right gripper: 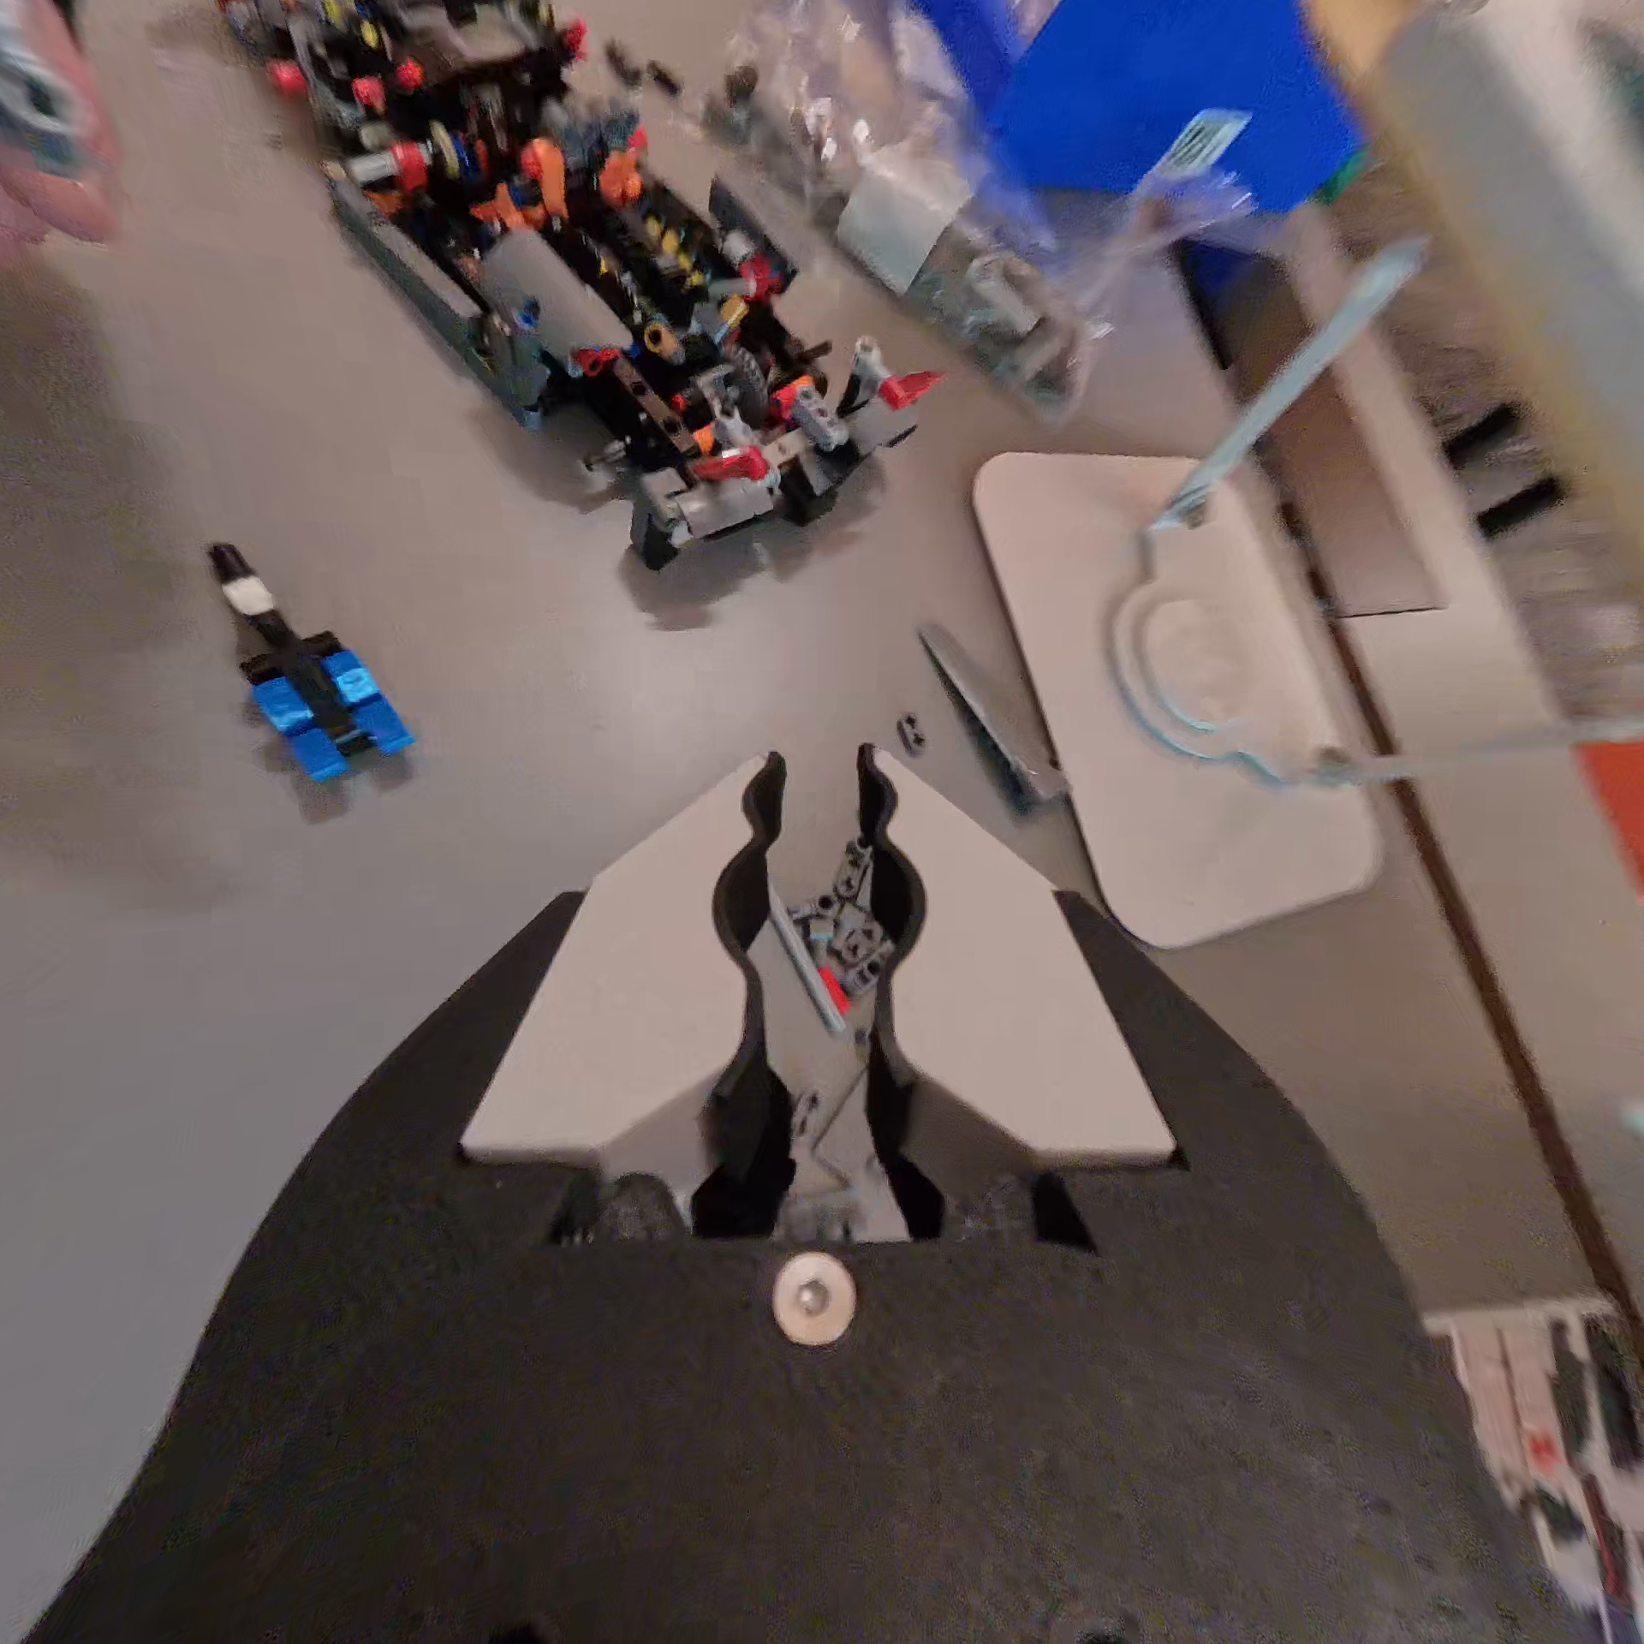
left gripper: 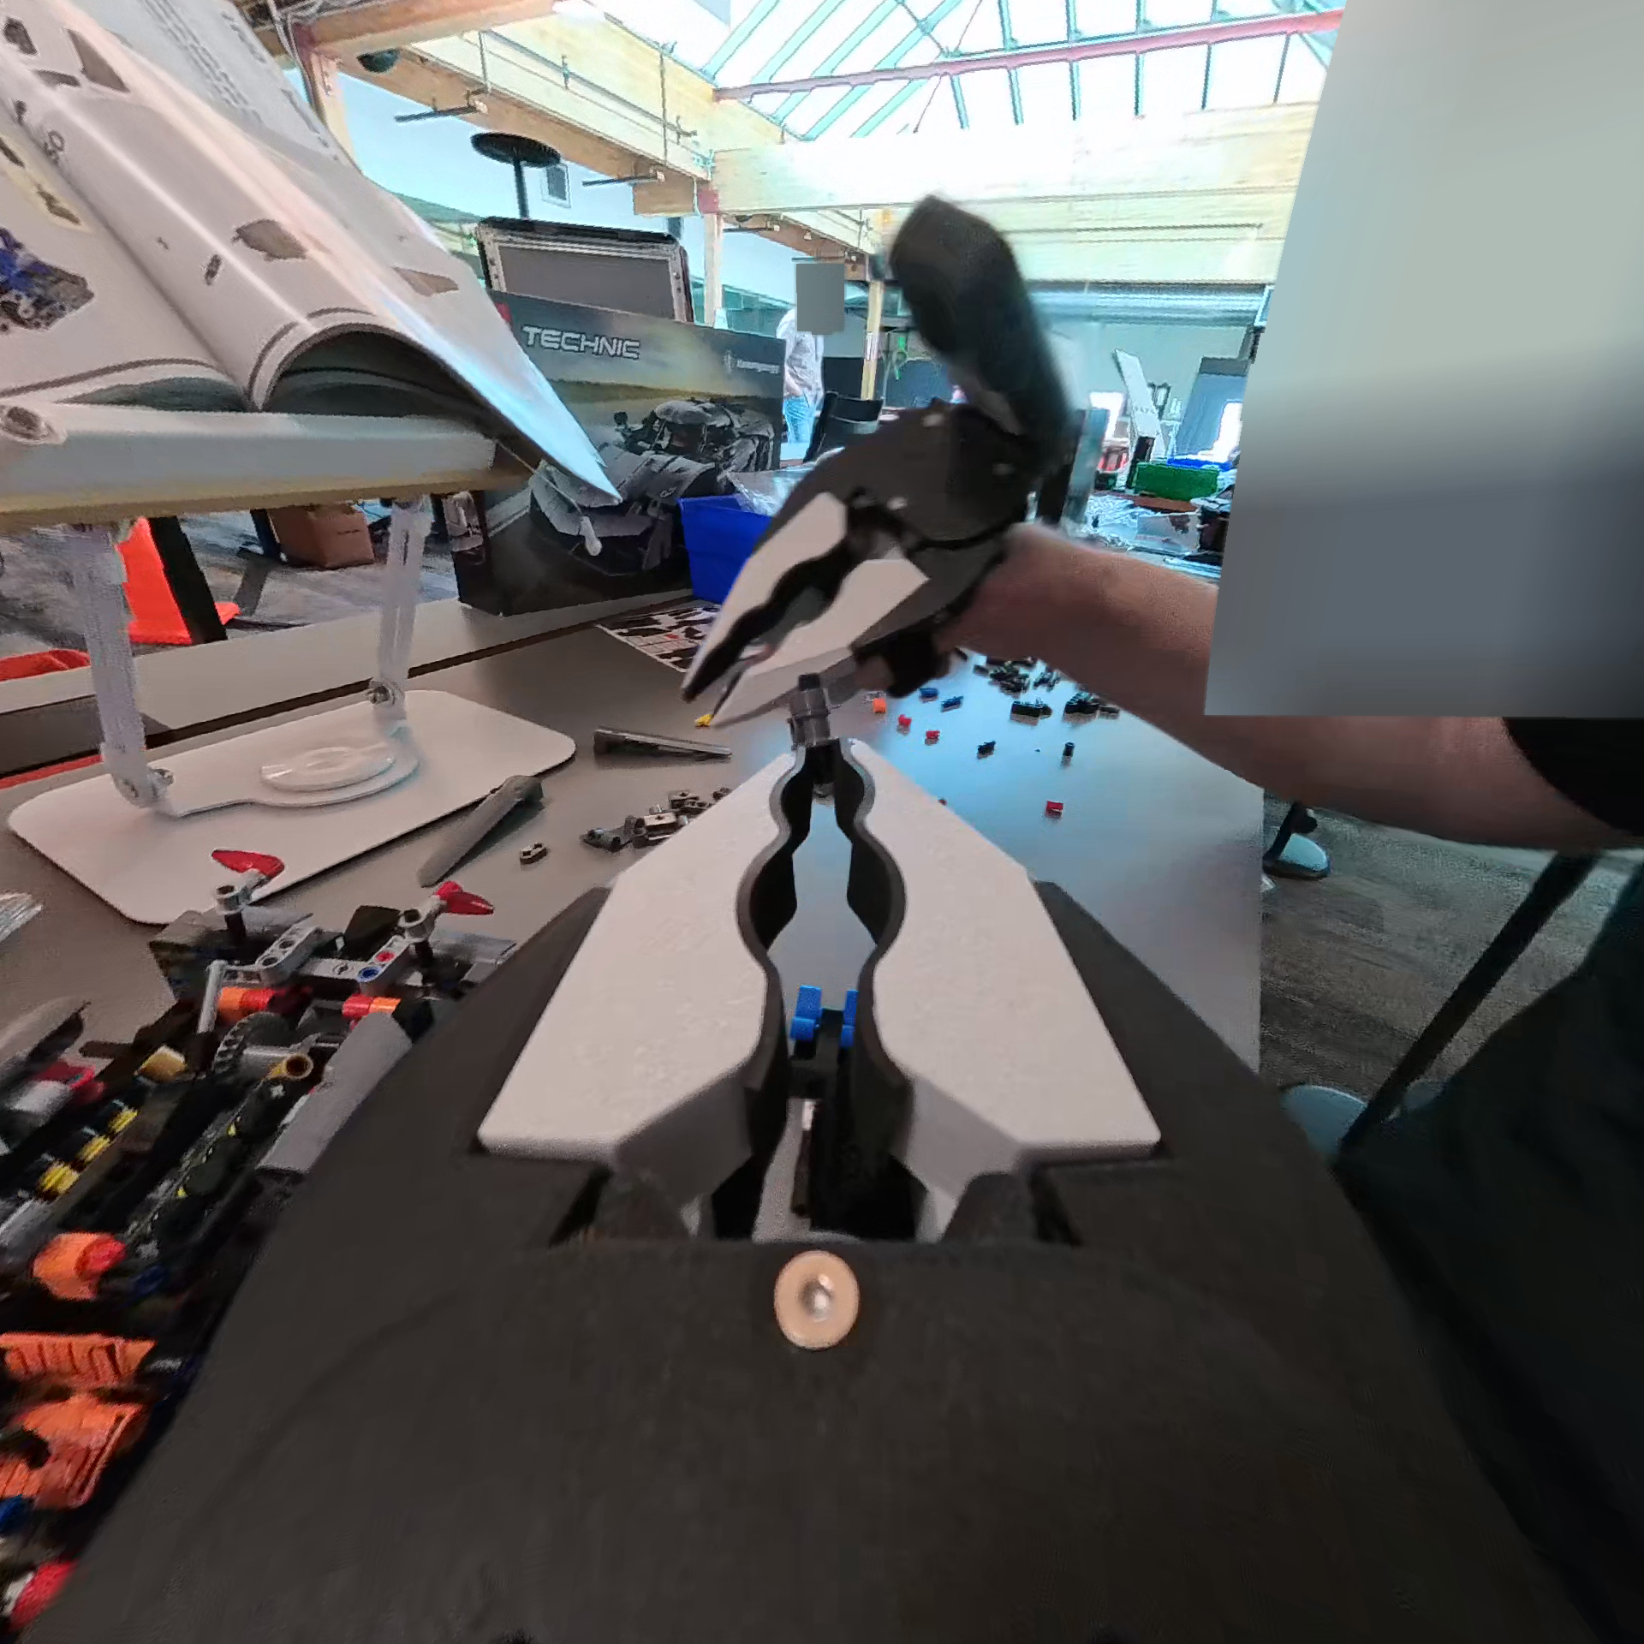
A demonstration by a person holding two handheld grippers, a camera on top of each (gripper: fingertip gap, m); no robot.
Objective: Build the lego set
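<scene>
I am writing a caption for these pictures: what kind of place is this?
Probably a large shared workshop or lab: a glass roof on timber beams, distant work tables, and a grey table strewn with loose parts.

Right gripper (right gripper: 820, 763) over grey desk (right gripper: 498, 890), fingers (right gripper: 765, 801) slightly apart, empty.
Lego chassis (right gripper: 587, 294) upper centre; blue-black subassembly (right gripper: 311, 685) left; small grey parts pile (right gripper: 845, 934) seen between fingers; white stand base (right gripper: 1183, 703) right.

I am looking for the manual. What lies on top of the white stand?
An open instruction booklet lies on the white stand, pages hanging past its shelf edge. The shelf surface beneath is covered, so anything there stays unseen.
</scene>
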